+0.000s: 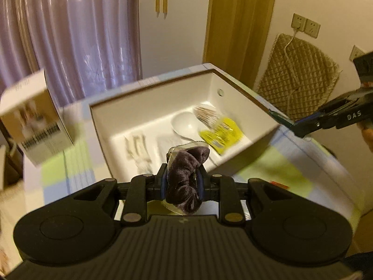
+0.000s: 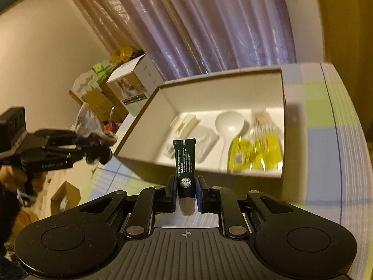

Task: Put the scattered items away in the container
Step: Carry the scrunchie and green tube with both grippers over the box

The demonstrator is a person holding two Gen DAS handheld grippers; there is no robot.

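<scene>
- The left gripper (image 1: 183, 182) holds a dark purple velvet scrunchie (image 1: 186, 177) in a clear wrapper, and its two fingers are squeezed in tight on it.
- The scrunchie hangs just in front of the near wall of the white box (image 1: 233, 161), above the table.
- The right gripper (image 2: 185, 191) holds a small dark green tube (image 2: 184, 165) — its cap points down and its flat end points up. The fingers are closed in on the sides of the tube.
- The tube stands in front of the near wall of the box, not inside it.
- The box sits open on a checked tablecloth (image 2: 326, 144) with blue, green and white squares.
- Inside the box lie a white spoon (image 2: 229, 121), yellow packets (image 2: 256, 156), a bunch of cotton swabs (image 2: 262, 119), a white hair clip (image 2: 186, 122) and a pale wrapped packet (image 2: 205, 140).
- A cardboard box with a picture on it (image 1: 35, 116) stands to the left of the white box.
- A purple curtain (image 1: 70, 30) hangs behind the table.
</scene>
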